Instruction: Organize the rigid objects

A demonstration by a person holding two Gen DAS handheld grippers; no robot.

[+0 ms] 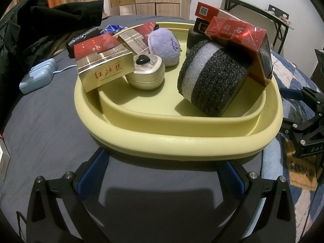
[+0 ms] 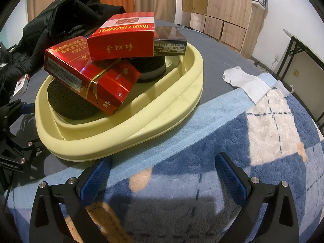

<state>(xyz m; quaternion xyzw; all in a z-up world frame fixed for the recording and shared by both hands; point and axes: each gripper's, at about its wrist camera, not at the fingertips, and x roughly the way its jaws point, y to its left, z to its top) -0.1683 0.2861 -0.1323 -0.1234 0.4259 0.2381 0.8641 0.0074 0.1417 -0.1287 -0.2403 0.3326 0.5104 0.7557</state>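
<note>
A pale yellow tray sits on the bed, full of objects. In the left wrist view it holds a gold and red box, a round silver tin, a purple plush, a black and white foam roll and a shiny red box leaning on the roll. The right wrist view shows the shiny red box, a red Double Happiness box and a dark box stacked on foam. My left gripper is open just before the tray's near rim. My right gripper is open over the blanket, holding nothing.
A black jacket lies at the back left, with a light blue device on the grey sheet. A blue and white plaid blanket with a white cloth covers the right. A folding table stands at the far right.
</note>
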